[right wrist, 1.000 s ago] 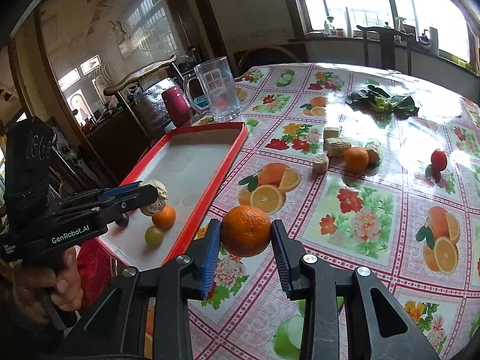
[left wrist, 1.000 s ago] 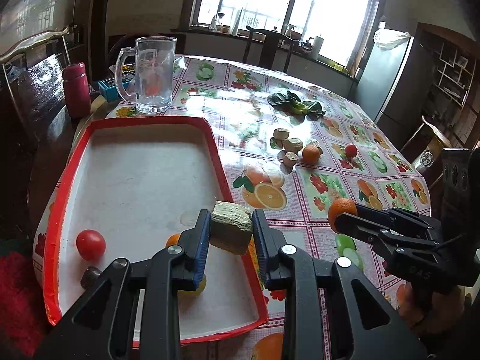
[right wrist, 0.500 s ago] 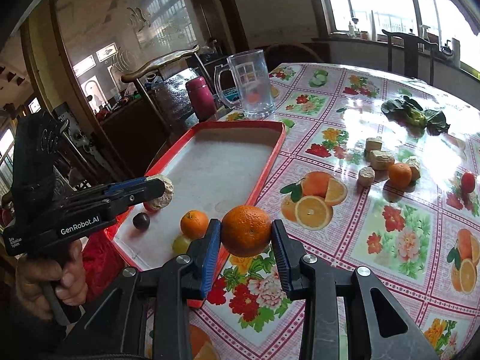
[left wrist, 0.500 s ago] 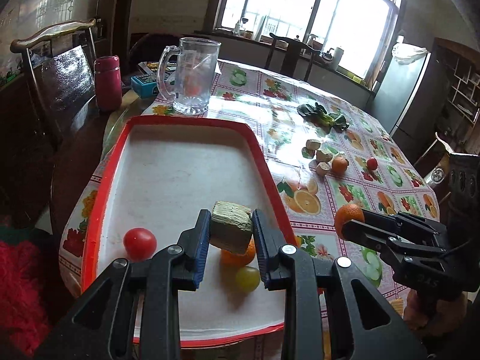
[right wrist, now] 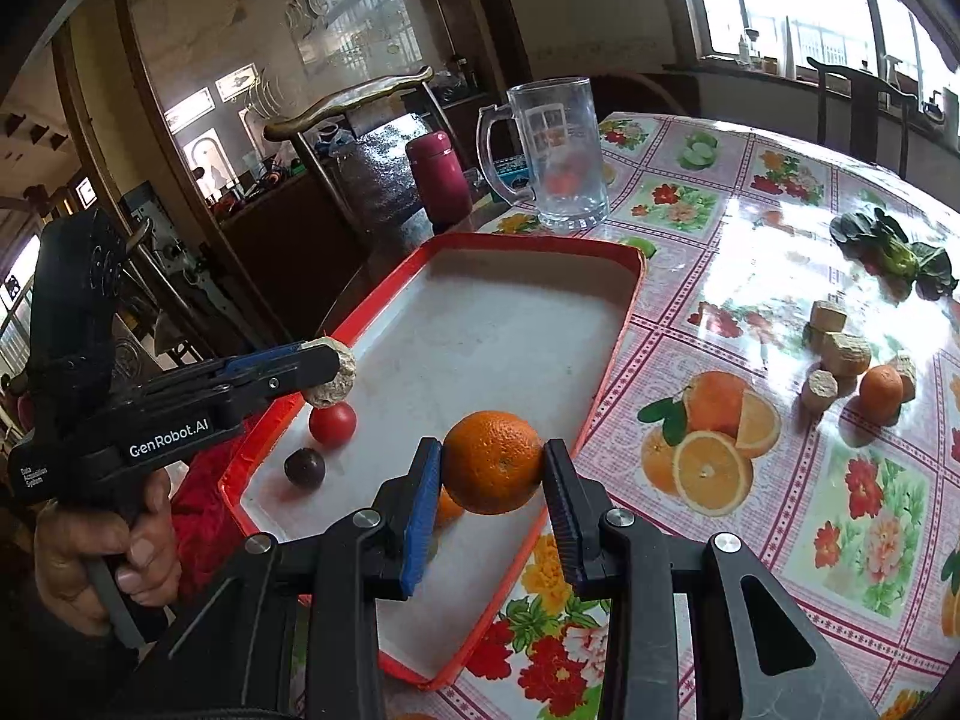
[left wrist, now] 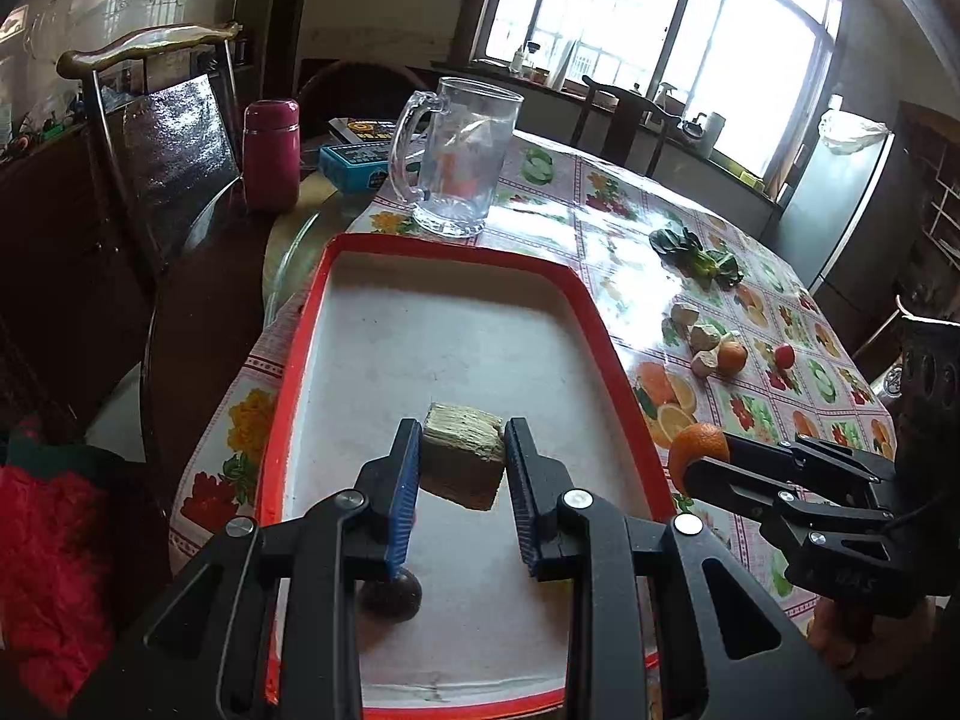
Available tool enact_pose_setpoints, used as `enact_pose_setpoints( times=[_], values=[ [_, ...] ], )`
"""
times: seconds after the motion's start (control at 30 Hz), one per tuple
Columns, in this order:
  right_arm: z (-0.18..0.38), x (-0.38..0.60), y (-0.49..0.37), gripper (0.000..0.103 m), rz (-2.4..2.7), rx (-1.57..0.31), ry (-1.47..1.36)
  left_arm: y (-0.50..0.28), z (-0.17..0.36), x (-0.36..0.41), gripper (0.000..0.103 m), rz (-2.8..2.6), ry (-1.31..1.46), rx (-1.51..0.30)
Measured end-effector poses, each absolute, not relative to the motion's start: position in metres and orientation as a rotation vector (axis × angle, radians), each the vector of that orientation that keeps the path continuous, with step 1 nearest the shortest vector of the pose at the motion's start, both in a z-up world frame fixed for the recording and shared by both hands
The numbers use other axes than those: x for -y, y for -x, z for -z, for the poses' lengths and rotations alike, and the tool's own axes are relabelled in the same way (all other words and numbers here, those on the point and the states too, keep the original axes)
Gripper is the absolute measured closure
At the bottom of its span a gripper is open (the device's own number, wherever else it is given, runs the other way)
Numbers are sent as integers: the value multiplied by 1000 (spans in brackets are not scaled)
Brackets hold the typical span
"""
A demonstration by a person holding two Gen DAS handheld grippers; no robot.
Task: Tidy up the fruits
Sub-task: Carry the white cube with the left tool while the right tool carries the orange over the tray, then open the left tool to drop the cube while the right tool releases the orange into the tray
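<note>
My left gripper (left wrist: 462, 456) is shut on a tan cut chunk (left wrist: 465, 461) and holds it above the red-rimmed white tray (left wrist: 456, 252). It also shows in the right wrist view (right wrist: 327, 372). My right gripper (right wrist: 492, 468) is shut on an orange (right wrist: 493, 461), held over the tray's near right rim (right wrist: 612, 348); the orange shows in the left wrist view (left wrist: 696, 450). In the tray lie a red tomato (right wrist: 332, 423), a dark plum (right wrist: 305, 467) and a small orange (right wrist: 449, 507) partly hidden by my finger.
A glass mug (left wrist: 456, 156) stands beyond the tray, with a maroon flask (left wrist: 271, 153) and a blue box (left wrist: 354, 165) to its left. Several tan chunks (right wrist: 840, 348), a small orange (right wrist: 880, 385), a red fruit (left wrist: 783, 354) and leafy greens (right wrist: 894, 252) lie on the floral tablecloth. A chair (left wrist: 168, 138) stands at the left.
Both grippers have moved left and further over the tray with their loads. The tray fruits now lie nearer the cameras, partly under the left fingers.
</note>
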State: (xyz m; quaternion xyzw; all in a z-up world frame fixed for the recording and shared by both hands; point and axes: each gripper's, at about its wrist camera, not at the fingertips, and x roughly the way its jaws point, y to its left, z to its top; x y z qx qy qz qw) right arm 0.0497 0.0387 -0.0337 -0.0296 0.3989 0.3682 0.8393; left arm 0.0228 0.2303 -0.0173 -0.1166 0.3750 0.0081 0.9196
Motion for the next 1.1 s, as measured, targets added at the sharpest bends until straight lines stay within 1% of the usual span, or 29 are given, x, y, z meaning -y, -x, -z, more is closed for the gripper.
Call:
enact_pose_setpoints(
  times=[0.33,0.67,0.8,0.87,0.9,1.1],
  values=[
    [52,-74,-71,68,-801,-892,101,-44,33,-255,78,-59,259,-822],
    [71,-88,-80,68,-789,-936,141,-55,53,-259,77,-79,235,-887],
    [74,-88,-80,66,-777,-940,145,-55,58,-262,77,-69,259,-907],
    [73,-88,-81,65,-780,-948,137,-54,58,-261,69,-93,250,-920],
    [73,-87,-81,65,-781,-949,134,-53,57,-260,68,-103,239,-918],
    [65,-71,-74,65,-776,-932,97,-47,49,-258,68,-108,235,-898]
  ],
)
